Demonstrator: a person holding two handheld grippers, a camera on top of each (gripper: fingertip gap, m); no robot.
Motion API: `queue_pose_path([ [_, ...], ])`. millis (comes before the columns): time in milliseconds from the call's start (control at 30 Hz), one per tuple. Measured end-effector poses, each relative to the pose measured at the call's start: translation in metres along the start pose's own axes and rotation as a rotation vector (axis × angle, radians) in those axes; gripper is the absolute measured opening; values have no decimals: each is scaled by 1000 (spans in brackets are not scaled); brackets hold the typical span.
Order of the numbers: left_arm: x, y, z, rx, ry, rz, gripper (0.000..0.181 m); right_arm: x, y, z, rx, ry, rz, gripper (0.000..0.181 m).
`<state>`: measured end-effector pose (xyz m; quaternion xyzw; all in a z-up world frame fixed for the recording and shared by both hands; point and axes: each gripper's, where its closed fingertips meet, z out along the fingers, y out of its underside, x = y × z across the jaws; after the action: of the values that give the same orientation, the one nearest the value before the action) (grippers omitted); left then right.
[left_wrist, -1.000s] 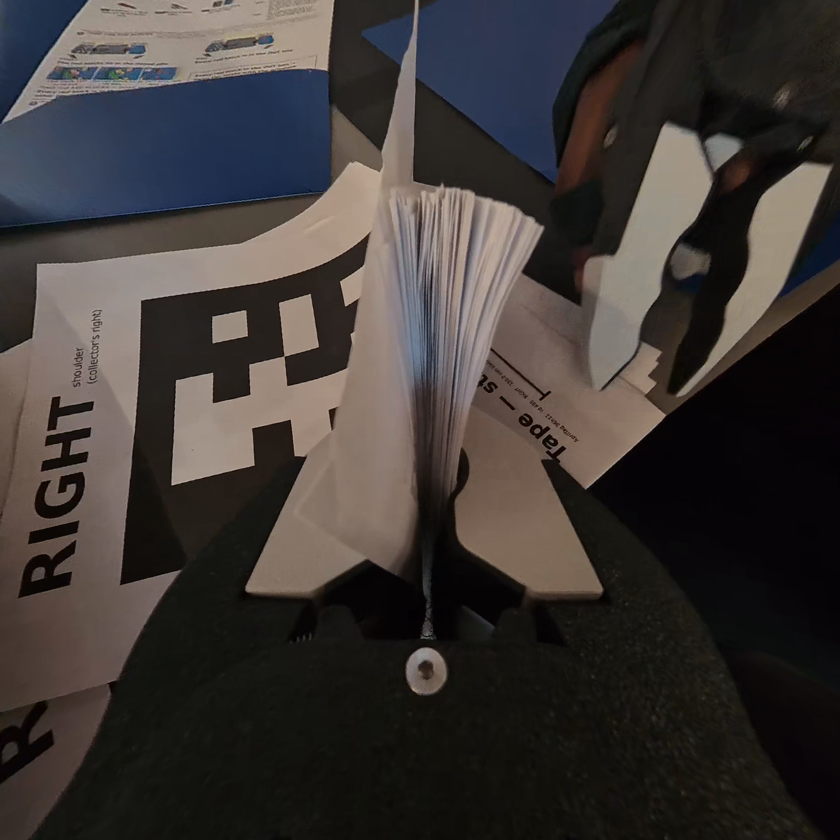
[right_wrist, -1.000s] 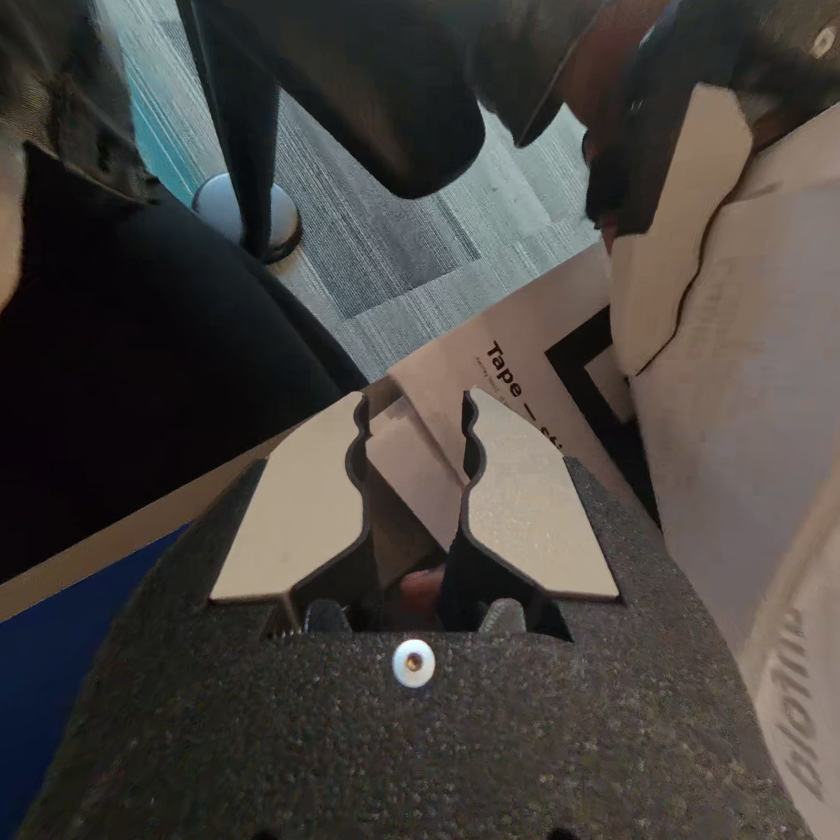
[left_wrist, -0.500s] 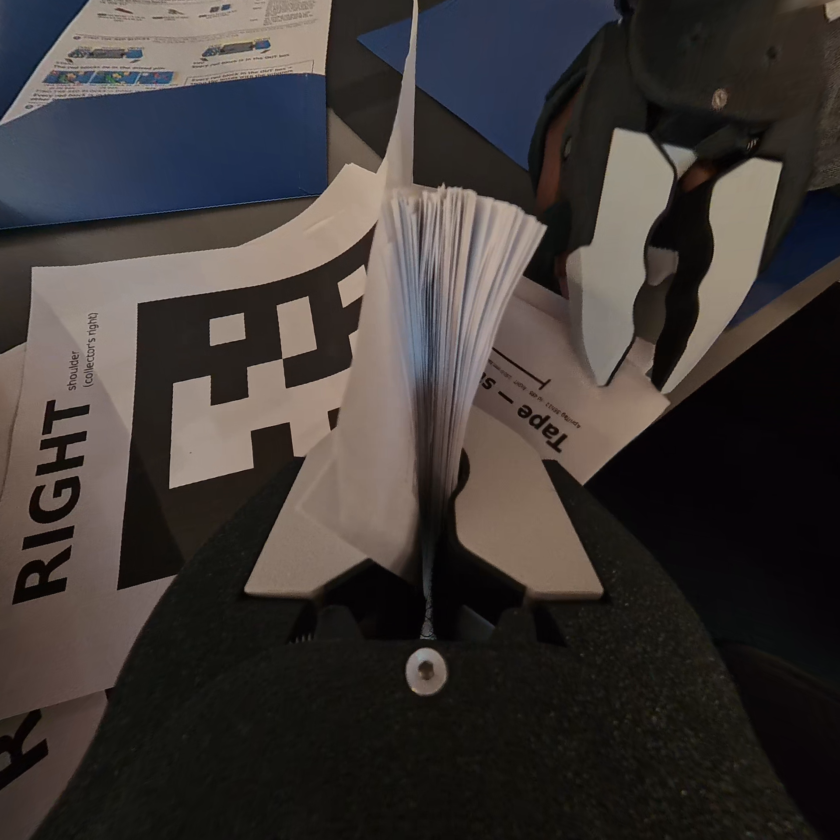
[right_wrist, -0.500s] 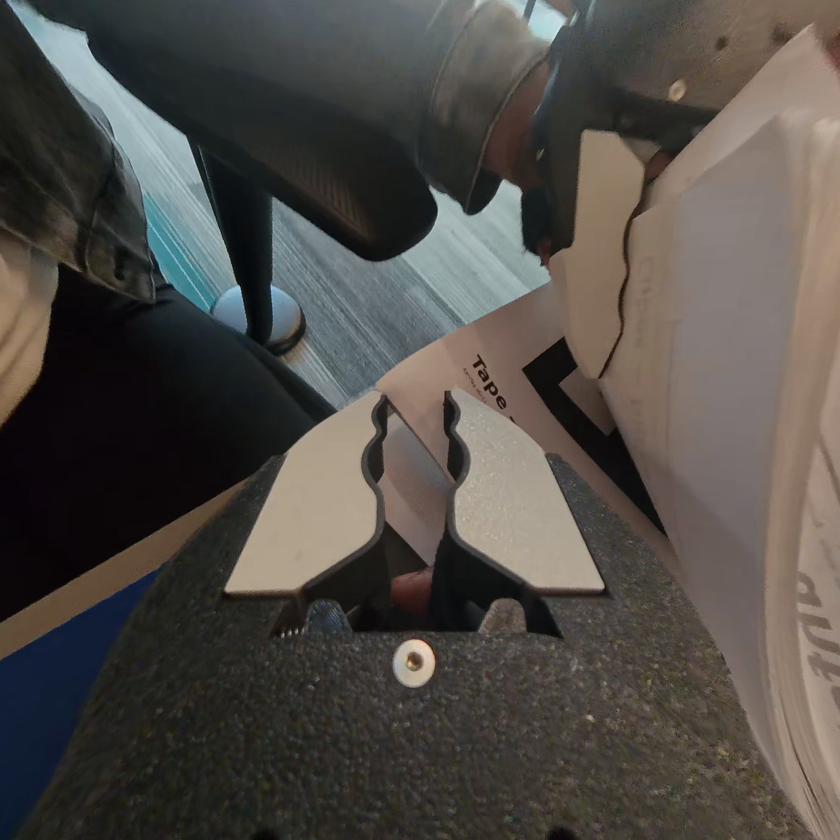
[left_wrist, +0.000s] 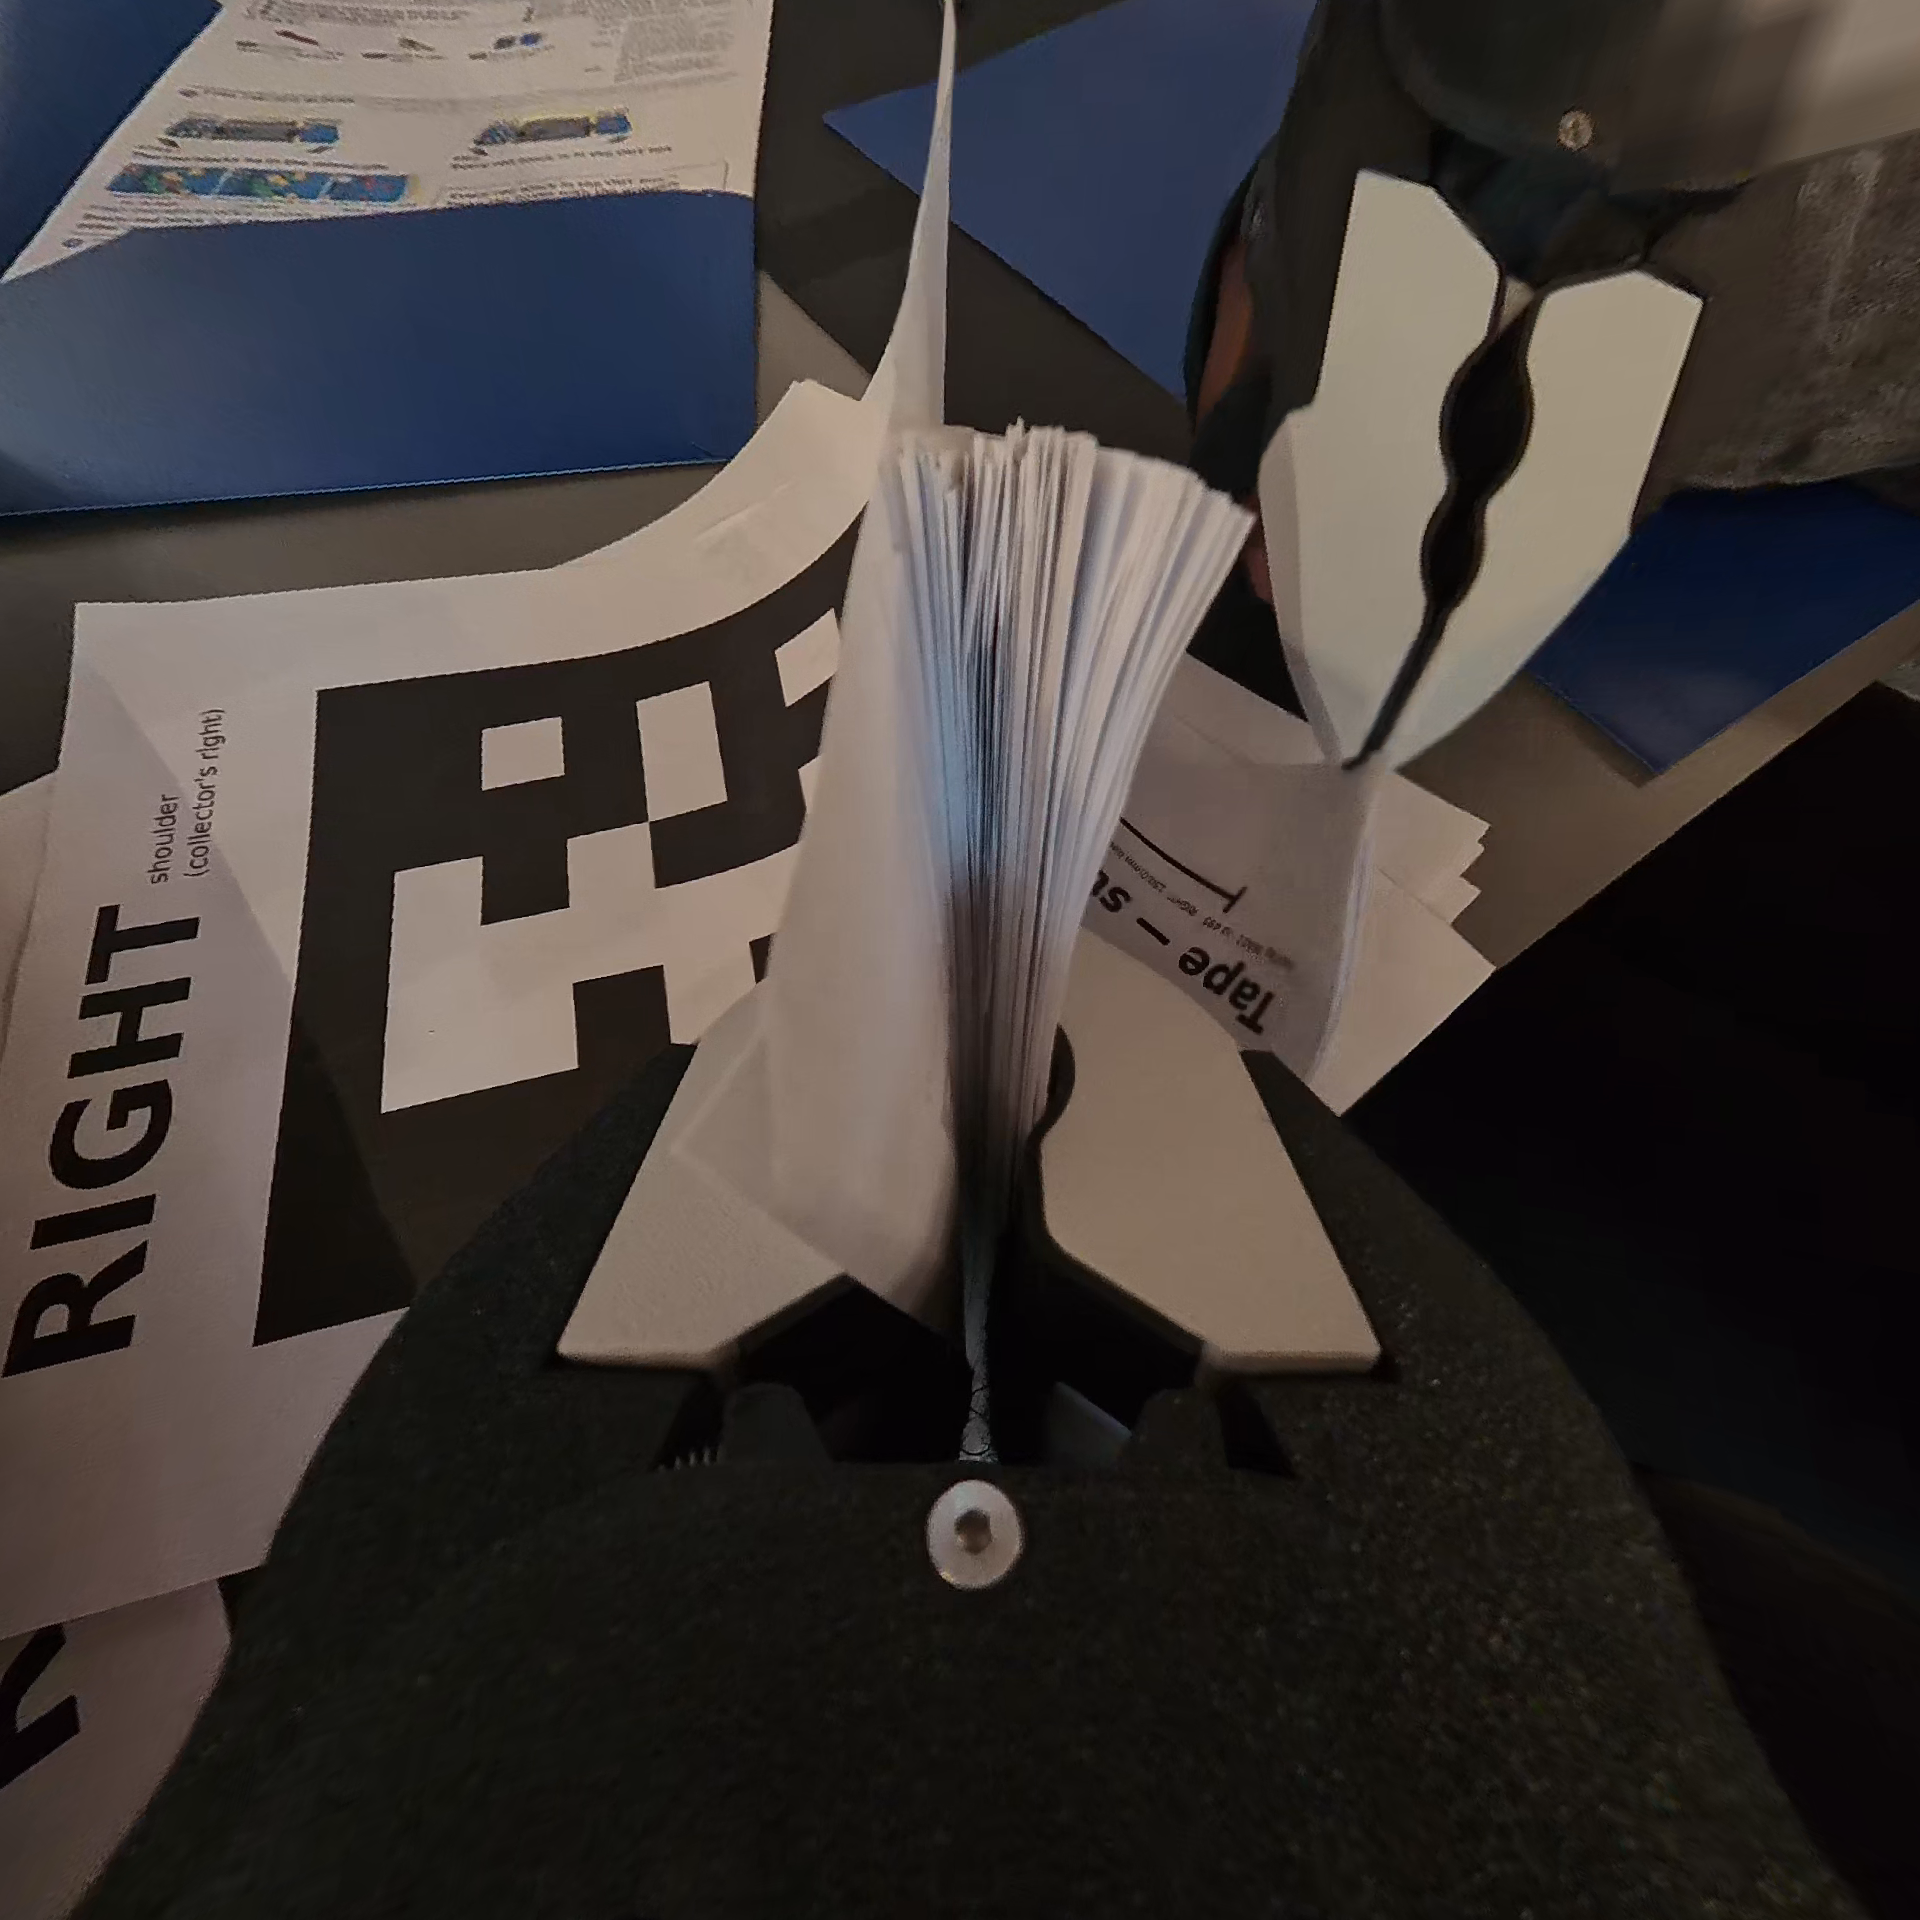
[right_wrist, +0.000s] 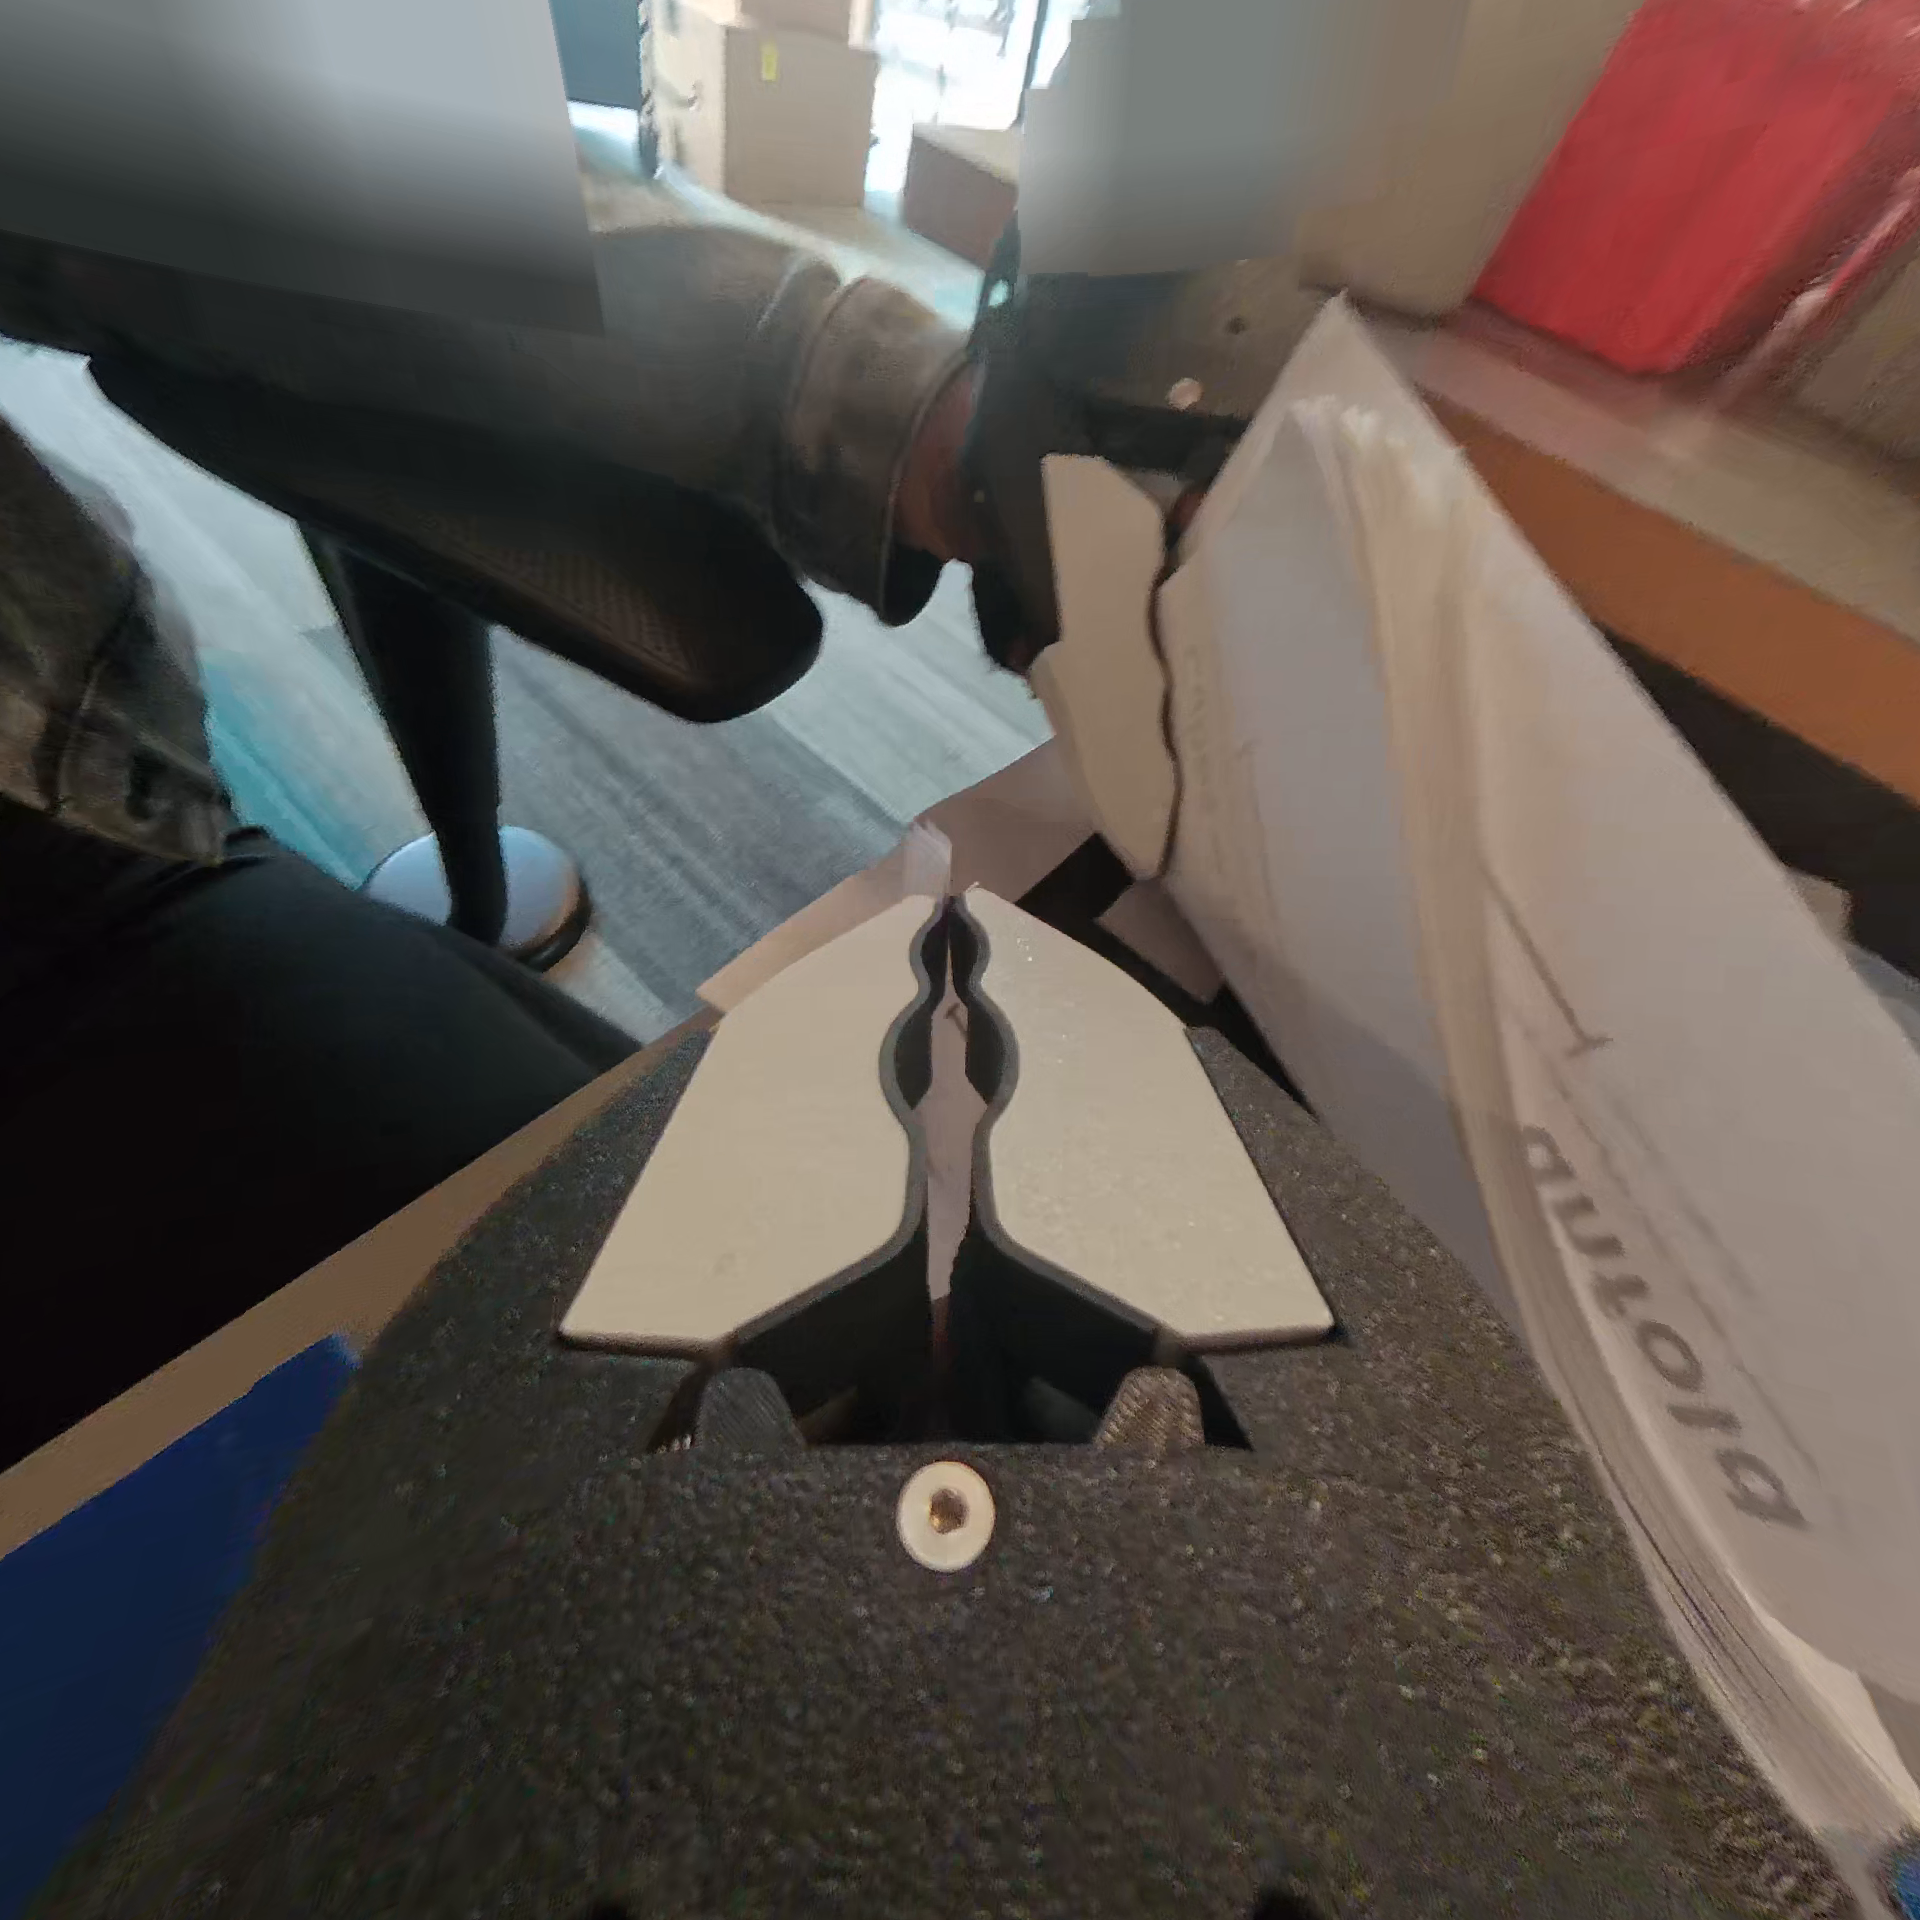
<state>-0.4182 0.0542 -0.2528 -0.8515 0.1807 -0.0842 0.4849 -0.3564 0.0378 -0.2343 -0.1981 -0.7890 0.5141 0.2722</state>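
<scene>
My left gripper (left_wrist: 992, 1049) is shut on a thick stack of white paper sheets (left_wrist: 1039, 644) that stands on edge and fans out above the fingers. One sheet (left_wrist: 925, 260) curls up higher than the rest. My right gripper (left_wrist: 1361, 748), seen at upper right, is shut on the lifted corner of a printed white sheet (left_wrist: 1309, 862) lying beside the stack. In the right wrist view the right gripper (right_wrist: 951, 904) pinches that thin sheet (right_wrist: 940, 1153). The left gripper (right_wrist: 1148, 842) and its stack (right_wrist: 1455, 935) are just to the right.
More printed sheets with a black-and-white marker (left_wrist: 499, 894) lie on the dark table (left_wrist: 260, 540). Blue folders (left_wrist: 364, 332) (left_wrist: 1060, 177) lie behind. The table edge (right_wrist: 312, 1299) runs close by. A chair base (right_wrist: 478, 883) and a person's sleeve (right_wrist: 727, 364) lie beyond it.
My right gripper went from open around the sheet's corner to shut on it, and has tilted upward. My left gripper and its stack have stayed in place.
</scene>
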Motion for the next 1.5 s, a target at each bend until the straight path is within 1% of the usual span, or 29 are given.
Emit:
queue_pose_path([
  [33,-1,-1,-1,11,4,-17,16,5,-3,-3,19,31,4,0],
  [100,-2,-2,-2,32,16,-53,16,11,-6,-6,42,56,19,0],
  [167,-3,-3,-3,44,24,-72,16,11,-9,-7,62,47,39,0],
  [333,-3,-3,-3,46,28,-84,16,14,-3,-5,34,60,68,0],
  [433,-3,-3,-3,48,32,-87,16,10,-3,-4,38,21,104,0],
  [500,-3,-3,-4,49,33,-90,16,16,-2,-5,36,59,103,0],
  [600,-4,-4,-4,59,29,-99,16,31,-12,-14,93,156,90,0],
  [700,-4,-4,-5,66,39,-120,15,34,-18,-18,118,173,84,0],
  [800,-5,-4,-5,66,40,-120,15,29,-13,-16,89,143,77,0],
  [833,-4,-4,-5,65,39,-119,15,23,-13,-14,86,103,70,0],
  [900,-4,-4,-4,63,39,-116,15,1,-9,-10,54,-26,41,0],
  [933,-4,-4,-4,62,40,-115,16,-8,-2,-6,-3,-66,6,12],
  [967,-4,-3,-4,61,41,-114,16,-14,8,-1,-80,-81,-38,45],
  [1033,-4,-3,-4,59,42,-112,16,-24,23,8,-205,-106,-127,52],
  [1133,-3,-3,-4,55,39,-105,16,-31,30,18,-262,-115,-194,47],
  [1233,-3,-2,-4,52,38,-99,16,-32,35,19,-285,-126,-198,42],
  [1367,-3,-2,-4,51,41,-97,16,-34,29,17,-232,-143,-149,30],
  [1500,-2,-2,-3,46,43,-93,17,-32,22,14,-178,-150,-95,29],
])
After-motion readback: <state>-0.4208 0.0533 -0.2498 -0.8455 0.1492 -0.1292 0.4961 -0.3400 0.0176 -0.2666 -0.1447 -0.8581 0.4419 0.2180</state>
